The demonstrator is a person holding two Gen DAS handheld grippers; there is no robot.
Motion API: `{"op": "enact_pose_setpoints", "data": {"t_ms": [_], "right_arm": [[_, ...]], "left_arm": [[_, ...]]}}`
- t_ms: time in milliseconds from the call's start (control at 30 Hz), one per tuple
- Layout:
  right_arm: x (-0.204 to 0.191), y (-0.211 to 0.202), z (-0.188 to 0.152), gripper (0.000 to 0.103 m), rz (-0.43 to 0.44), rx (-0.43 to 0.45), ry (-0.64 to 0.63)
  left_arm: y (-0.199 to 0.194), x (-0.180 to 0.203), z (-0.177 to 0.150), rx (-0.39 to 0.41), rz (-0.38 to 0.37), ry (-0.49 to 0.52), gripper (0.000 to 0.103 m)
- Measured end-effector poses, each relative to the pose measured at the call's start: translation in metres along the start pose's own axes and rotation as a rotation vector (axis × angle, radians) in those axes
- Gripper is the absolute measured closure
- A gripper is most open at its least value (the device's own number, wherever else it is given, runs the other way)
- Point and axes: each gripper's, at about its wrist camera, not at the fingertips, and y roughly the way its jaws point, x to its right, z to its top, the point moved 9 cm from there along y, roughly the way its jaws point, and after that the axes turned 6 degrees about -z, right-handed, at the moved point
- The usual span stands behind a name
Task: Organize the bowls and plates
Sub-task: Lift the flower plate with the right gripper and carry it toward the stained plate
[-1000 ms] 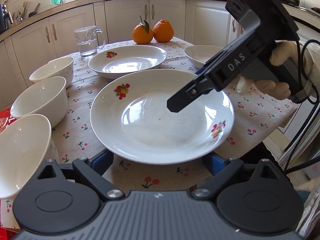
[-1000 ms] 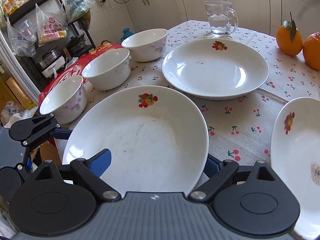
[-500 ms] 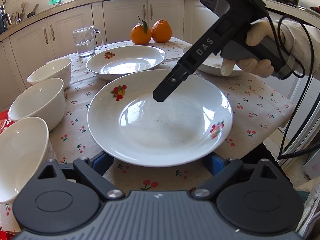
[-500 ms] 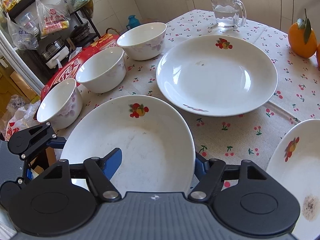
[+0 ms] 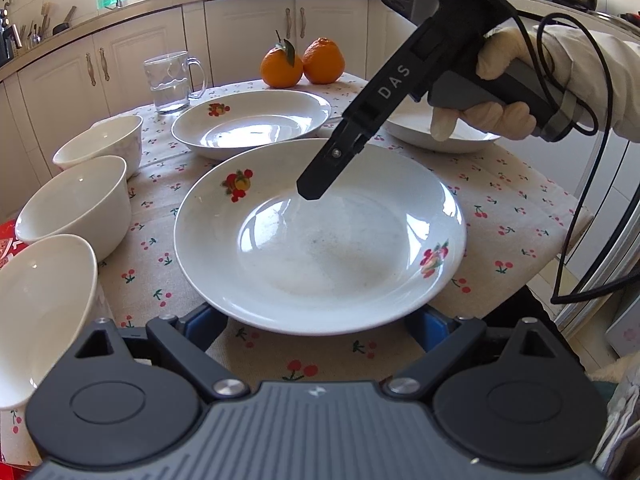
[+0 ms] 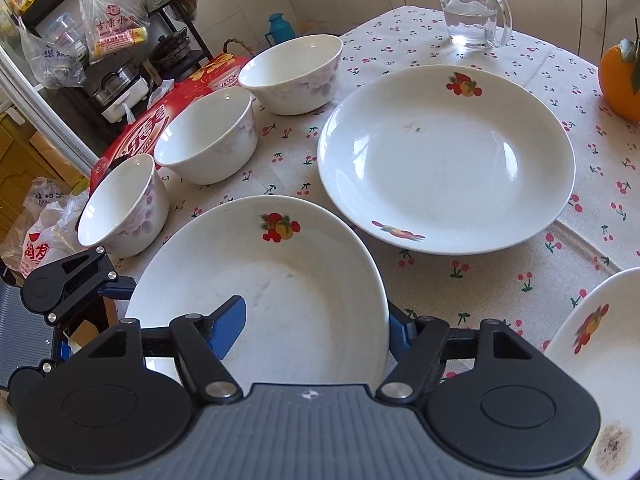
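Note:
A white deep plate [image 5: 320,248] with fruit prints lies nearest me on the cherry-print cloth. My left gripper [image 5: 316,328] stands open, its blue fingers tucked under the plate's near rim on both sides. My right gripper [image 6: 312,320], held by a gloved hand, comes in over the far rim. Its jaws are closing with the rim between them: one blue pad lies on the inner slope, the other sits against the outer edge. A second plate [image 6: 444,156] and a third, stained plate [image 6: 592,360] lie beyond. Three white bowls [image 6: 208,136] stand in a row on the left.
A glass mug [image 5: 172,84] of water and two oranges [image 5: 300,64] stand at the table's far side. A red box [image 6: 160,120] sits off the table's edge beside the bowls. The right gripper's cable [image 5: 580,200] hangs over the right table edge.
The right gripper slid left across the near plate and its jaws narrowed onto the rim, one pad now inside the plate. The left gripper kept still.

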Motion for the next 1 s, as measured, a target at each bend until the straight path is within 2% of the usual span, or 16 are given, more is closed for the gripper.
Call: {"op": "enact_pose_setpoints", "data": {"t_ms": [600,1000], "right_arm": [[-0.002,-0.004,-0.006,0.027,-0.022,-0.012,0.007],[0.002,-0.027,-0.007,0.027,-0.034,0.033,0.033]], "left_arm": [[-0.005,0.002,0.004,-0.020,-0.025,0.029,0.010],[-0.005,0.008,0.018,-0.033,-0.058,0.072,0.010]]}}
